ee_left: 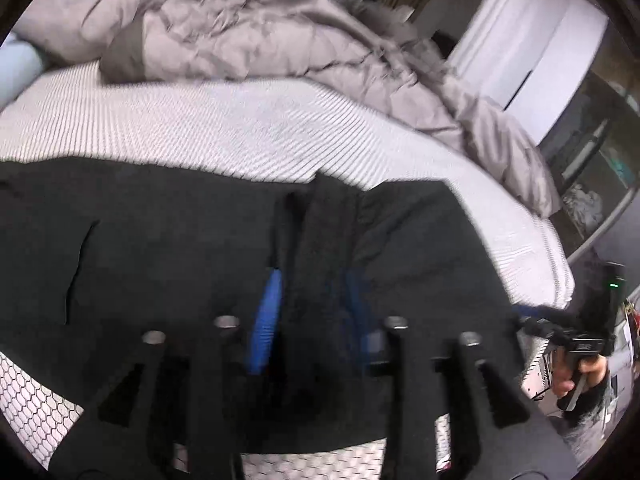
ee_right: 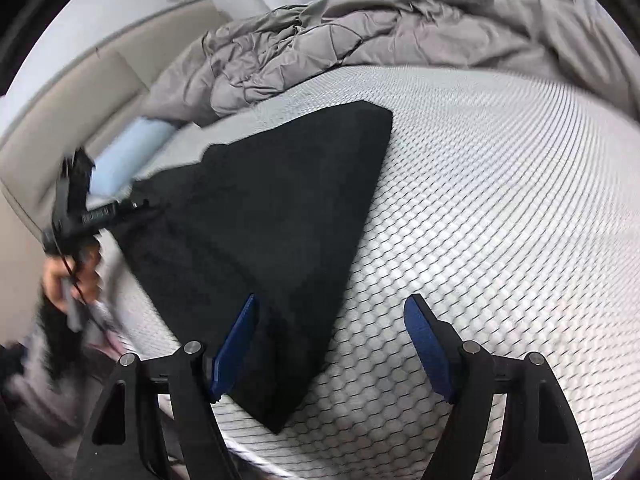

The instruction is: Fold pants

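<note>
The black pants (ee_right: 260, 216) lie folded flat on the honeycomb-patterned mattress (ee_right: 480, 220), reaching away ahead of both claws. The right gripper (ee_right: 332, 344) stands wide open and holds nothing, its left blue pad (ee_right: 234, 350) over the near corner of the cloth and the other over bare mattress. The left gripper (ee_left: 310, 316) is partly open above the pants; a ridge of dark fabric runs between its blue pads (ee_left: 266, 320), but the blur hides whether they pinch it. Beyond both claws lies a rumpled grey duvet (ee_left: 260, 32). The lettering on each gripper body is too smeared to read.
</note>
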Available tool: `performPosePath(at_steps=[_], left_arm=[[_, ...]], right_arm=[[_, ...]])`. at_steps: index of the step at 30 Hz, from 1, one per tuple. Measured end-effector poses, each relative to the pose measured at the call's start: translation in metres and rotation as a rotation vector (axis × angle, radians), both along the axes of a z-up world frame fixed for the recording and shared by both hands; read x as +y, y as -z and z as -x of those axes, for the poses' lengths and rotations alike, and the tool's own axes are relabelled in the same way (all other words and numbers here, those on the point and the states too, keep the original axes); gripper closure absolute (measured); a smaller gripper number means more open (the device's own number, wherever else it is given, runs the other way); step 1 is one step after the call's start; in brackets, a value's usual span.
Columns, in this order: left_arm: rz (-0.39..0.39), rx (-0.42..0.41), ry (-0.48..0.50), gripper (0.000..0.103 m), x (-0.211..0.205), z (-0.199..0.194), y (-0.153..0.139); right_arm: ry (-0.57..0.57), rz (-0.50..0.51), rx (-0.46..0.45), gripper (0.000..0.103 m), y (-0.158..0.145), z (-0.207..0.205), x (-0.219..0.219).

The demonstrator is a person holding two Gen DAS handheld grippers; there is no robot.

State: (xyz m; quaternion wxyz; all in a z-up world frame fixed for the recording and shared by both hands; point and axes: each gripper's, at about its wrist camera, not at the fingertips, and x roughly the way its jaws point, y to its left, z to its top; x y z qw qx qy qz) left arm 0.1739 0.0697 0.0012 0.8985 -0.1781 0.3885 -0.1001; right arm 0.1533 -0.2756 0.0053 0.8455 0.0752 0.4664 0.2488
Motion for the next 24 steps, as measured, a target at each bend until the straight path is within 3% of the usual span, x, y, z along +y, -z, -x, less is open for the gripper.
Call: performPosePath(at_steps=[2,4,6,8,9,12,13,14,15,17,21,24], left_arm=[[0.007,-0.038,0.019,0.047,-0.011,0.005,-0.008],[0.017,-0.024,0.036,0.046,-0.025,0.002,-0.009],[0.031,-0.006,0.042,0.046,-0.035,-0.003,-0.008],[0.042,0.004,0.047,0.046,-0.049,-0.010,-0.006],[0.049,0.008,0.058,0.046,-0.058,-0.014,-0.006],[0.030,-0.002,0.102,0.046,-0.094,-0.023,-0.005],[0.017,0.004,0.126,0.046,-0.107,-0.025,-0.003],[-0.001,0.020,0.179,0.046,-0.127,-0.028,0.000],[-0.021,0.032,0.235,0.046,-0.148,-0.029,0.004],[-0.096,0.024,0.310,0.045,-0.186,-0.027,0.013],[-0.333,0.044,0.374,0.041,-0.235,-0.021,0.044],[-0.306,0.042,0.365,0.041,-0.236,-0.018,0.049]], right_arm=[[-0.020,-0.064,0.067,0.030,0.010,-0.005,0.004],[-0.045,-0.111,0.104,0.045,0.019,-0.009,0.013],[-0.034,-0.132,0.113,0.072,0.022,-0.010,0.018],[-0.019,-0.150,0.101,0.084,0.018,-0.009,0.019],[-0.017,-0.160,0.112,0.084,0.017,-0.004,0.016],[-0.068,-0.009,0.129,0.081,0.025,0.012,0.020],[-0.070,-0.011,0.124,0.080,0.024,0.016,0.019],[-0.059,-0.032,0.116,0.072,0.019,0.019,0.014],[-0.045,-0.047,0.108,0.055,0.012,0.021,0.011],[0.006,-0.090,0.076,0.044,-0.002,0.022,0.002],[0.041,-0.167,0.098,0.044,-0.010,-0.002,0.008],[0.036,-0.122,0.154,0.045,0.009,-0.023,0.026]])
